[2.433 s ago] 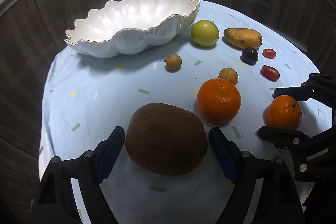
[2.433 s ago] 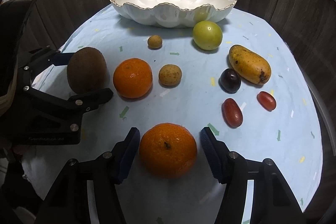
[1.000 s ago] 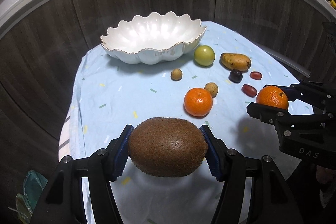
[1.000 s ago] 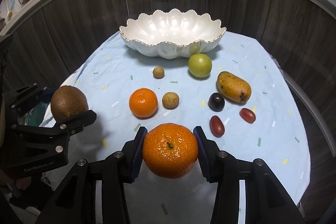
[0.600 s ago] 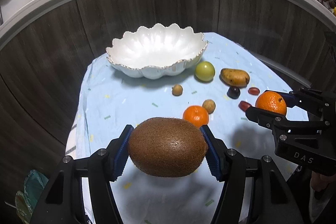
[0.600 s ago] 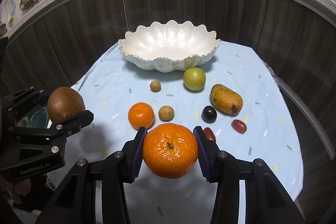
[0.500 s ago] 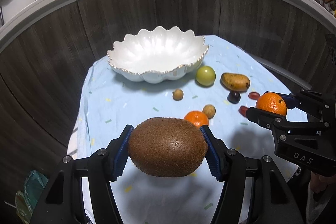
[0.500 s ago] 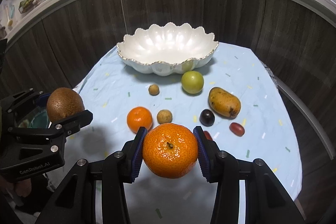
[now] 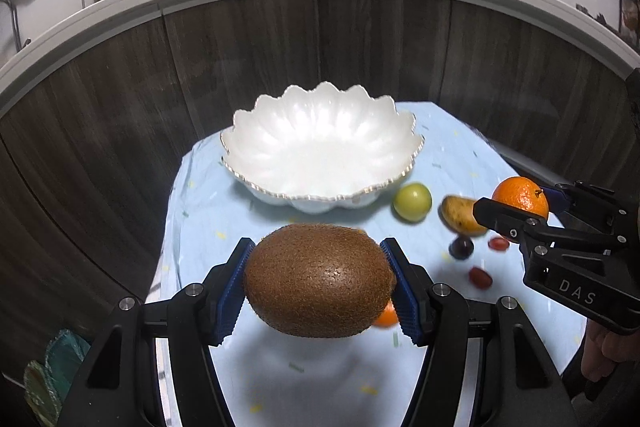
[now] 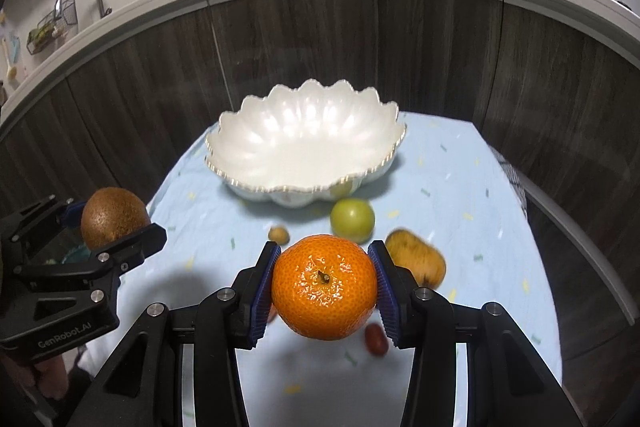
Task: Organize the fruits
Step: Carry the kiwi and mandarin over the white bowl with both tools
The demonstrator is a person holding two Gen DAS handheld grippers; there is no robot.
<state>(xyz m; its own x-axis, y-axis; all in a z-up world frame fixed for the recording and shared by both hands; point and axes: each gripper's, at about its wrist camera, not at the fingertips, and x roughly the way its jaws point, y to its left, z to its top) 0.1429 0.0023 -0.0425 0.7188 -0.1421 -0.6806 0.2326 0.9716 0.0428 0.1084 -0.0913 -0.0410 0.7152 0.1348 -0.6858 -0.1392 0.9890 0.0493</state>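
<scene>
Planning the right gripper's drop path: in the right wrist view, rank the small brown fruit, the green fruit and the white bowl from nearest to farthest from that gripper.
From the right gripper, holding the orange:
1. Small brown fruit, just beyond, slightly left.
2. Green fruit, beyond, slightly right.
3. White bowl, farthest, at the cloth's far end.

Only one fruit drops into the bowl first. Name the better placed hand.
Roughly even, perhaps the left: its left gripper, shut on the kiwi, faces the empty bowl squarely. The right gripper holds the orange.
</scene>
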